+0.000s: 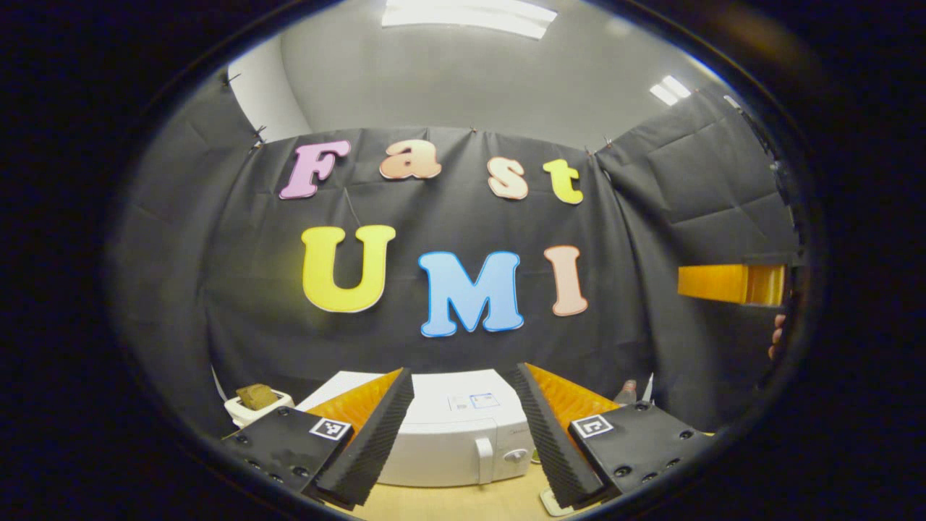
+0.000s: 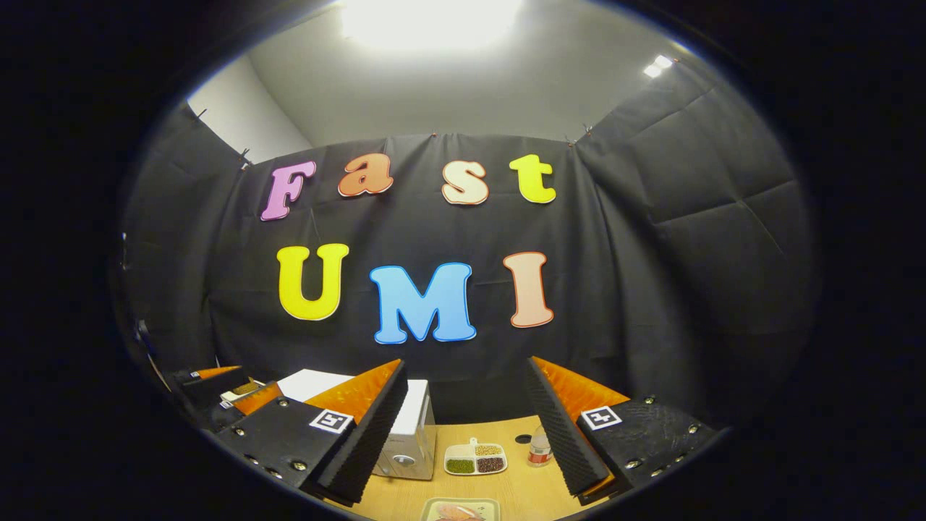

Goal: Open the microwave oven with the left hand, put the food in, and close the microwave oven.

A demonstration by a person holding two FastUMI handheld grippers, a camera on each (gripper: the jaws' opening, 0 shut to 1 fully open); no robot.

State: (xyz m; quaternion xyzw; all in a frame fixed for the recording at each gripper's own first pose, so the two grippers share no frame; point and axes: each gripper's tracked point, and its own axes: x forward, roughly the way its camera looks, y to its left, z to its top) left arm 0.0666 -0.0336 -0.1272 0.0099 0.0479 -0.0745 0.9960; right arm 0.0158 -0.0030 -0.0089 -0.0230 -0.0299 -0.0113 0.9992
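Left hand-held gripper [image 1: 463, 434] open, microwave oven [image 1: 463, 441] just ahead between fingers, door closed

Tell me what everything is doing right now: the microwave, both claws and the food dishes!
microwave: door shut, untouched.
left claw: open, holding nothing.
right claw: open, holding nothing.
divided dish: on the table, compartments filled.
food plate: on the table, not picked up.

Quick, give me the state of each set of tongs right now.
Left tongs: open, holding nothing, facing the closed microwave.
Right tongs: open, holding nothing, above the table.
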